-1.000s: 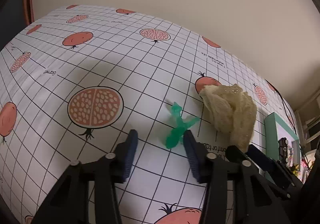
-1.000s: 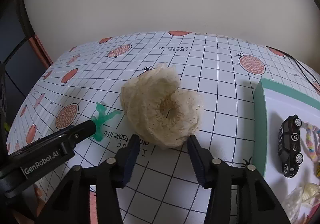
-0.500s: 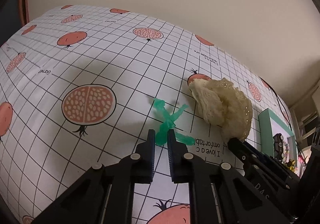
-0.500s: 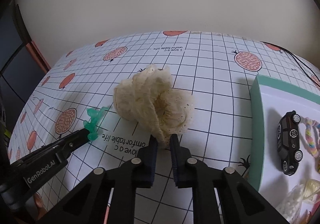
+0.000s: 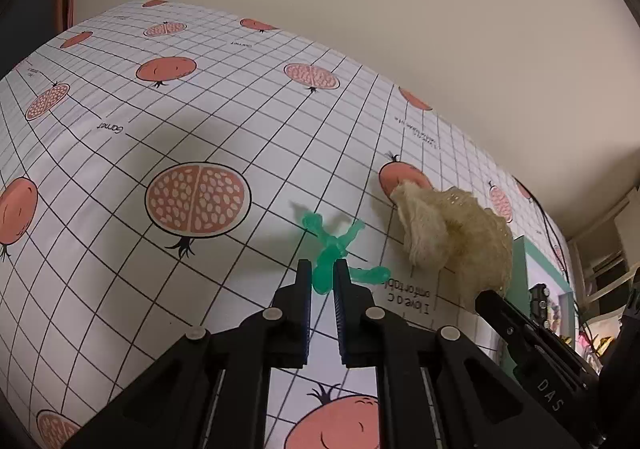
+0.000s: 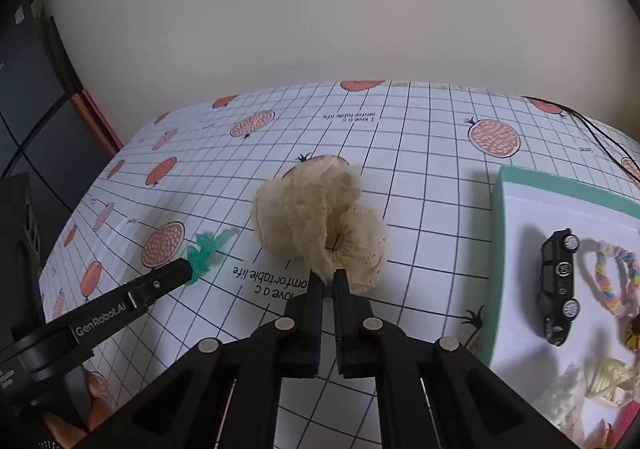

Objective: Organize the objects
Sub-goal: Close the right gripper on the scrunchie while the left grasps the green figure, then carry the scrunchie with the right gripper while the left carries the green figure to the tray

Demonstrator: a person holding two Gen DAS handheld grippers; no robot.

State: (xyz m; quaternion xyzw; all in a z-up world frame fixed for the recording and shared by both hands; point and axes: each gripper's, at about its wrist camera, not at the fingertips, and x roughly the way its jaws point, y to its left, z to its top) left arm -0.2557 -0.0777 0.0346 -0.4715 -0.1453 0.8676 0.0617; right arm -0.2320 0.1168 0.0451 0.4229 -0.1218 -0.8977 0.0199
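A small translucent green figure with splayed limbs is pinched at its lower end by my left gripper, which is shut on it just above the tablecloth. The right wrist view shows the same green figure at the tip of the left gripper. A cream lace scrunchie hangs bunched from my right gripper, which is shut on its near edge. In the left wrist view the scrunchie sits right of the figure, held by the right gripper's fingertips.
A teal-rimmed white tray stands at the right, holding a black toy car, a pastel braided band and other pale items. The pomegranate-print grid tablecloth covers the table. Cables run along the far right edge.
Both grippers went from open to shut: the left closed on the green figure, the right on the scrunchie. Both objects have since lifted slightly and the scrunchie has stretched upward.
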